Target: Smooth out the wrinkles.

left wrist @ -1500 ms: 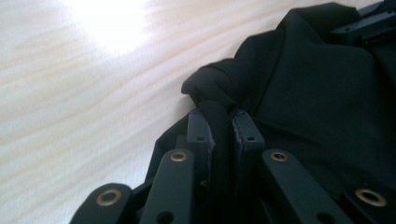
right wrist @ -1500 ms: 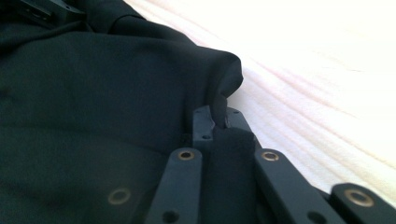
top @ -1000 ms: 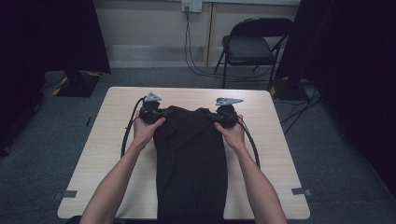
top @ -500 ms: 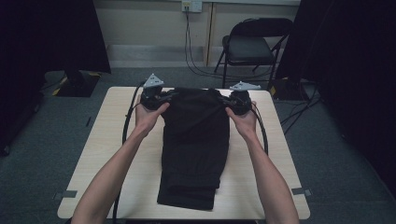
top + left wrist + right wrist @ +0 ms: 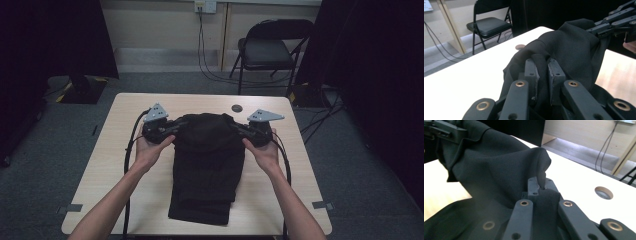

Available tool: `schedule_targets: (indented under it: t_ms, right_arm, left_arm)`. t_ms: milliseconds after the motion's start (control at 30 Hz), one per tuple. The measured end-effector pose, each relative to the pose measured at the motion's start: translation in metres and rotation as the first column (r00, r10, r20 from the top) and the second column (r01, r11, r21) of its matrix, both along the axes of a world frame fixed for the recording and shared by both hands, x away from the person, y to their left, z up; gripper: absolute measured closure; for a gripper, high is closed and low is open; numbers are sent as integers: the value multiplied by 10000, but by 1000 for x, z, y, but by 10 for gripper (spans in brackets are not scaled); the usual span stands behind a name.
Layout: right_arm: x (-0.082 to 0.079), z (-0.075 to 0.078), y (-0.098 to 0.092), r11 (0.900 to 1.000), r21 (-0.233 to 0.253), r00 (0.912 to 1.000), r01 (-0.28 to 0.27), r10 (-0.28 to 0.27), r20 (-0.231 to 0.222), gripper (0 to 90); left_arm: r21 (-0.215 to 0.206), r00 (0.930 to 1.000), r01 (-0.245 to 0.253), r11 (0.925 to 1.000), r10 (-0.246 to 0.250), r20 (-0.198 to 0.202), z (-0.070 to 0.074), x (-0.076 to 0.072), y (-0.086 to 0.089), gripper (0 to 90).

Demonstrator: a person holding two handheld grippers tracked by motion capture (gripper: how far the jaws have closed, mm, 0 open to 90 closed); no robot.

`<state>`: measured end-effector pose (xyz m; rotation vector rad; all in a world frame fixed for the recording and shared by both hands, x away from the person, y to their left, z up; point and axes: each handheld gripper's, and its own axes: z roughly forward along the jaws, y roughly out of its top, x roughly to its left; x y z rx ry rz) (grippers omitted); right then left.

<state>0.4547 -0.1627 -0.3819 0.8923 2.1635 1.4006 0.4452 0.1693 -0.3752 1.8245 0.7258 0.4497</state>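
Both tongs, left [image 5: 172,131] and right [image 5: 239,129], clamped on black garment [image 5: 207,165] top corners; round hole [image 5: 237,108] in surface [image 5: 100,170] just behind; folding chair [image 5: 270,50] beyond far edge.

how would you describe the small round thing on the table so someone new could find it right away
Start at the light wooden table and go to its far edge, nearest the black folding chair. Just beyond the lifted top of the black garment, toward the right gripper, sits a small round hole. It is the one dark circle in the bare tabletop, apart from the cloth.
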Motion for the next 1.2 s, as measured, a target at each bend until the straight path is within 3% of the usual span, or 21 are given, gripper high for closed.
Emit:
schedule_targets:
  t_ms: [100, 400, 467, 567, 667, 733, 800, 867, 967, 1033, 1100, 1133, 1200]
  right_arm:
    - [-12, -3, 0, 9996, 110, 9997, -254, 254, 1, 860]
    - [-47, -6, -1, 9960, 454, 9970, -764, 758, 140, 858]
    - [-57, -8, -1, 9953, 424, 9962, -871, 866, 129, 856]
    - [-72, -16, -2, 9938, 245, 9941, -1088, 1088, 22, 853]
    - [-87, -33, -4, 9918, 65, 9911, -1278, 1279, -378, 845]
    - [-95, -45, -4, 9903, -194, 9884, -1373, 1357, -682, 829]
    - [-103, -54, -4, 9879, -490, 9855, -1473, 1424, -924, 806]
    - [-109, -59, -6, 9863, -489, 9814, -1577, 1510, -1185, 774]
    - [-122, -62, -10, 9801, -604, 9745, -1890, 1796, -1346, 710]
    - [-130, -63, -13, 9759, -720, 9694, -2059, 1933, -1516, 651]
    - [-138, -62, -17, 9764, -732, 9695, -2033, 1902, -1547, 590]
    - [-141, -61, -20, 9797, -733, 9736, -1865, 1744, -1471, 539]
    - [-144, -56, -26, 9844, -443, 9772, -1701, 1627, -1364, 531]
  left_arm:
    - [-1, 9999, 159, 9999, -159, -35, -4, -12, 3, 808]
    - [-514, 9985, 537, 9972, -542, -80, -9, -48, 13, 805]
    - [-434, 9975, 680, 9967, -687, -139, -14, -58, 14, 803]
    - [-196, 9942, 940, 9954, -949, -503, -28, -71, 17, 797]
    - [17, 9858, 1292, 9916, -1283, -1080, -45, -82, 18, 788]
    - [272, 9808, 1517, 9881, -1471, -1277, -52, -89, 17, 764]
    - [213, 9758, 1641, 9862, -1592, -1497, -53, -94, 18, 725]
    - [223, 9759, 1746, 9844, -1700, -1369, -51, -100, 20, 687]
    - [-280, 9752, 1746, 9842, -1768, -1331, -46, -104, 26, 607]
    - [-443, 9790, 1669, 9850, -1709, -1115, -41, -106, 29, 576]
    - [-790, 9795, 1641, 9833, -1719, -1049, -36, -105, 31, 531]
    - [-661, 9840, 1490, 9866, -1546, -890, -33, -105, 31, 531]
    - [-625, 9881, 1326, 9892, -1368, -699, -28, -104, 30, 512]
